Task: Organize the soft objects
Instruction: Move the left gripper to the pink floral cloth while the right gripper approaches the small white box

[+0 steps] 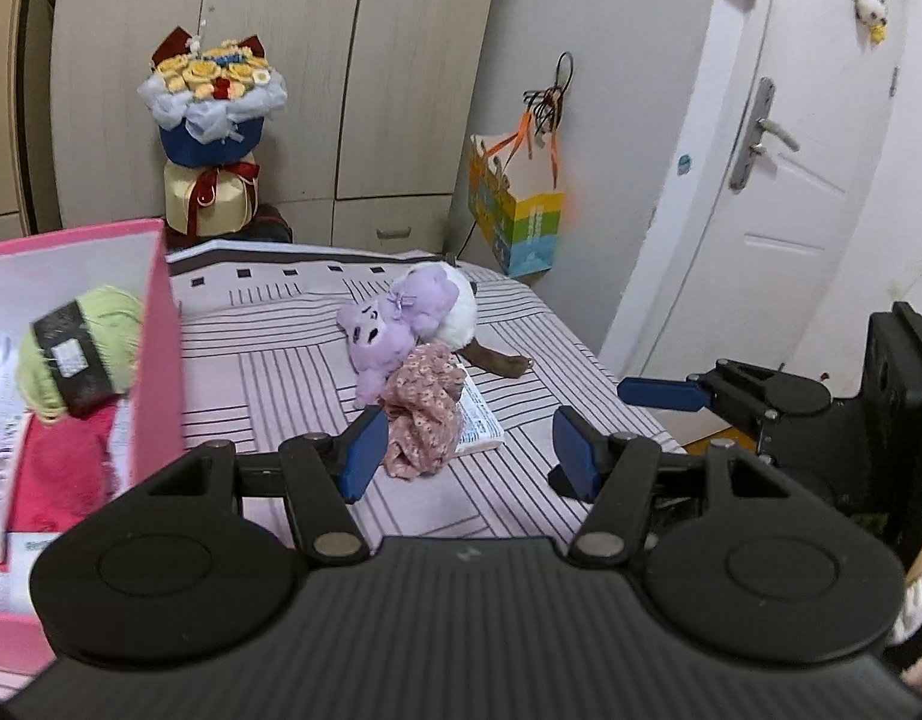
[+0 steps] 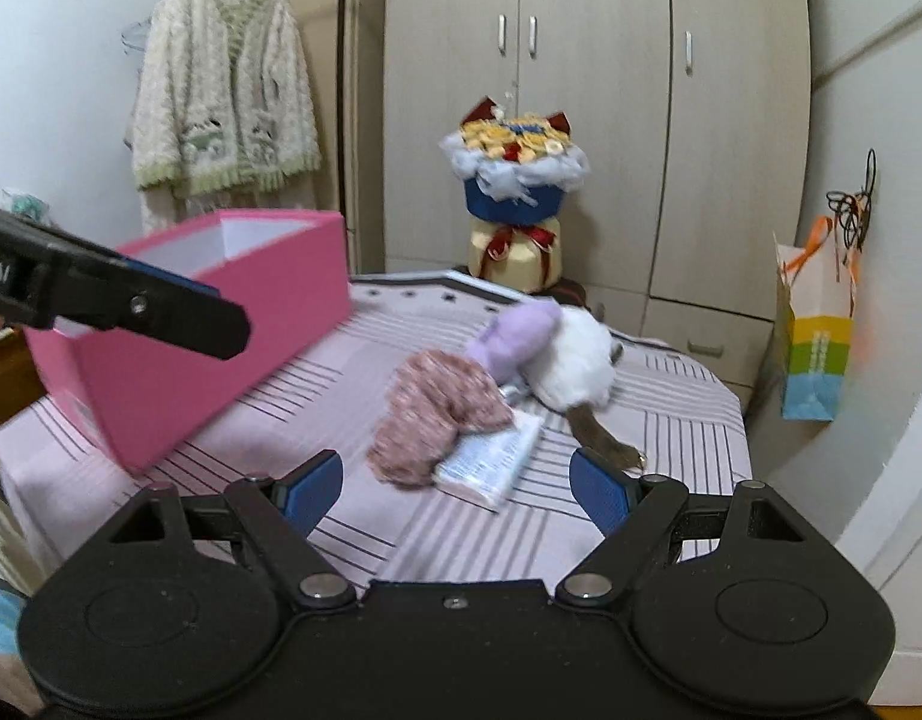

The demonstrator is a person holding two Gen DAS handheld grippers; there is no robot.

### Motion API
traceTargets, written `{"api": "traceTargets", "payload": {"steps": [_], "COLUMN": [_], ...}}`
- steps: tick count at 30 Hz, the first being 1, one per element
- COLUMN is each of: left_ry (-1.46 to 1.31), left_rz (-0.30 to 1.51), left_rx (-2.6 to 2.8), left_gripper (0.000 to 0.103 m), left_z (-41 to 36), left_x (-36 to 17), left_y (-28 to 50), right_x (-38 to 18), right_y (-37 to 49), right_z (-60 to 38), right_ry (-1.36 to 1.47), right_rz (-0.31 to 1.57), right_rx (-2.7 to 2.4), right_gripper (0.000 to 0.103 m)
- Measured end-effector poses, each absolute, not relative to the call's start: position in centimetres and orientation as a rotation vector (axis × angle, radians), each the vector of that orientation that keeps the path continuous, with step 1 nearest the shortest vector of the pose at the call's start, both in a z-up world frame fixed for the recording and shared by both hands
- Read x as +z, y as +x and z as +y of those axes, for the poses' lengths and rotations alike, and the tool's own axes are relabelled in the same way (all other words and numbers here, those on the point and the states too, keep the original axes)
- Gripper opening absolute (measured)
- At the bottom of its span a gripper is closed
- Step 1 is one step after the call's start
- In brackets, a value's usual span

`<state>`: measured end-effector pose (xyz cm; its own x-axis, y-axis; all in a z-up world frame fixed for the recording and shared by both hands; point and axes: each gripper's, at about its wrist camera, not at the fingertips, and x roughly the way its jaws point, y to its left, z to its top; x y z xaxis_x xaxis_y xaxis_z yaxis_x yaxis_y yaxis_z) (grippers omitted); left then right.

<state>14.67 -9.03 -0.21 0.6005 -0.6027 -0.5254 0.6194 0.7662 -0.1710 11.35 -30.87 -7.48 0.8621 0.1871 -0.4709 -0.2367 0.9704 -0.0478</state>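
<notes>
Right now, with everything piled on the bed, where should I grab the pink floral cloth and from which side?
Probably take the pink floral cloth at its near bunched end, coming from the front and slightly above. That end lies free on the striped bed, while its far end sits against the purple plush and its right edge overlaps the tissue pack. The left hand-held gripper is open and already close.

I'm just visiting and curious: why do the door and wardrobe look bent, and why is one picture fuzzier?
Left wrist view: fisheye bows the door; purple plush fairly sharp. Right wrist view: wardrobe curves; floral cloth and pink box smeared by motion blur.
</notes>
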Motion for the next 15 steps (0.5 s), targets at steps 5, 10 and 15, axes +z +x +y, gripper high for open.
{"api": "traceTargets", "payload": {"steps": [5, 10, 15], "left_ry": [-0.002, 0.006, 0.012], "left_rz": [0.623, 0.663, 0.709], "left_rx": [-0.666, -0.611, -0.544], "left_gripper": [0.060, 0.060, 0.060], "left_z": [-12.2, -14.8, -16.3], "left_x": [-2.2, -4.0, -6.6], "left_y": [17.8, 21.2, 23.5], "right_x": [-9.2, -10.5, -11.2], "right_y": [14.0, 16.8, 18.7], "right_z": [-31.2, -31.0, -31.0], "right_ry": [-0.120, -0.159, -0.158], "right_rz": [0.529, 0.567, 0.586], "right_rx": [0.220, 0.238, 0.236], "right_gripper": [0.085, 0.085, 0.085]}}
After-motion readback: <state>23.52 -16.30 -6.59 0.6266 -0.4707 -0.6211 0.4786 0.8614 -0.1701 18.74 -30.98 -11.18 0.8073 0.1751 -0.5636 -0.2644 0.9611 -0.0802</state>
